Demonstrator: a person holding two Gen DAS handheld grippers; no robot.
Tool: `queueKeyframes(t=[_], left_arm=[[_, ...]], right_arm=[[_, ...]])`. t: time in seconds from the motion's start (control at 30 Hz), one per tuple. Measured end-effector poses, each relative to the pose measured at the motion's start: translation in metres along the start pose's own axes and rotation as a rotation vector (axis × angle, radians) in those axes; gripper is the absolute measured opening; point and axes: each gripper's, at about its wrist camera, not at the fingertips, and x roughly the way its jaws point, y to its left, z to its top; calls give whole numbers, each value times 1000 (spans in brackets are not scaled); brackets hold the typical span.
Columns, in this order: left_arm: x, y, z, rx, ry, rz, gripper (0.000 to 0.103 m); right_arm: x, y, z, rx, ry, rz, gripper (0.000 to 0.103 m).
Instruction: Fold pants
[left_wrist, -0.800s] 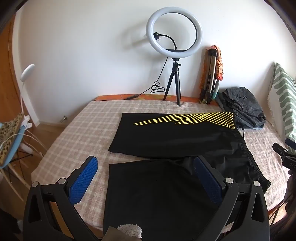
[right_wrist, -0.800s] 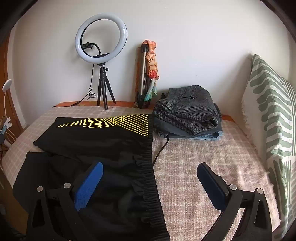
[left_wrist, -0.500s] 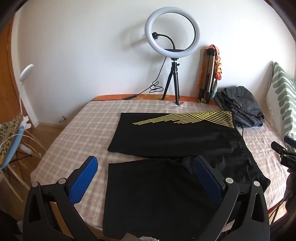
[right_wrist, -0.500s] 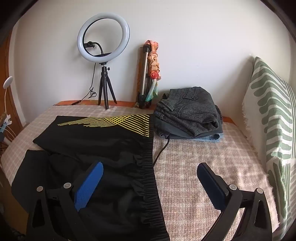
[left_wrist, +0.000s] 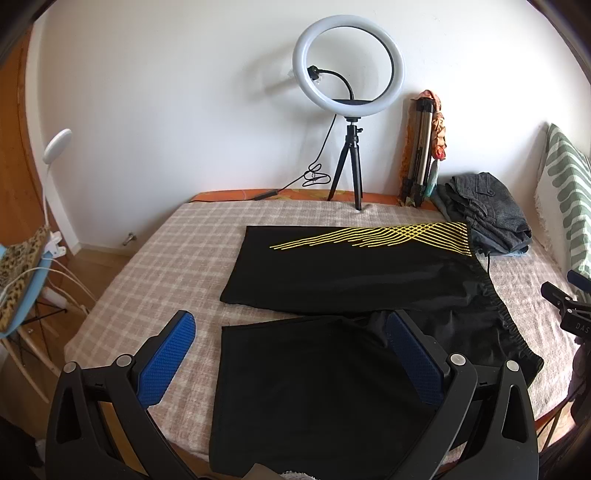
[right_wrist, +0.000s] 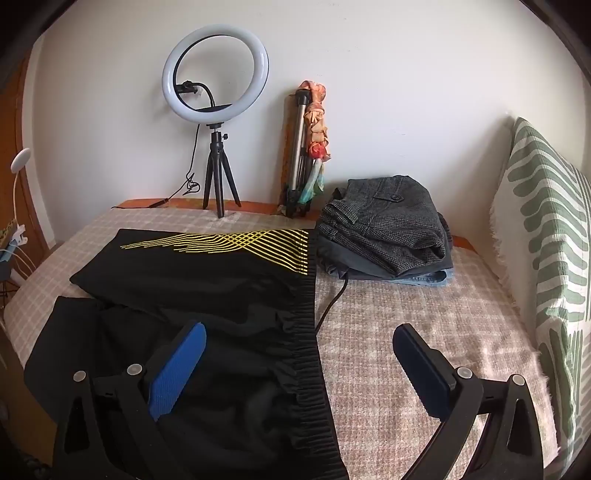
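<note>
Black shorts (left_wrist: 343, 280) with yellow stripes lie spread flat on the checked bedspread (left_wrist: 155, 266), legs to the left and the elastic waistband (right_wrist: 308, 339) to the right. My left gripper (left_wrist: 290, 328) is open and empty, hovering over the near leg hem. My right gripper (right_wrist: 297, 341) is open and empty, hovering over the near end of the waistband. The shorts also show in the right wrist view (right_wrist: 192, 273).
A ring light on a tripod (left_wrist: 349, 110) and a folded tripod (left_wrist: 421, 155) stand at the far edge by the wall. Folded grey clothes (right_wrist: 388, 236) lie at the back right, a black cable (right_wrist: 332, 299) beside them. A green-patterned pillow (right_wrist: 546, 236) lines the right side.
Both grippers have drifted slightly, the scene shifting a little in each view. The shorts lie as before. Both grippers stay open.
</note>
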Motion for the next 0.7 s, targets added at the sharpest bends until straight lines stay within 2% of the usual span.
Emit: queueKeyframes(t=[0.7], left_arm=[[1,4,-3,7,-16,22,103]], right_arm=[[0,3,-1,-18,6,-4,101]])
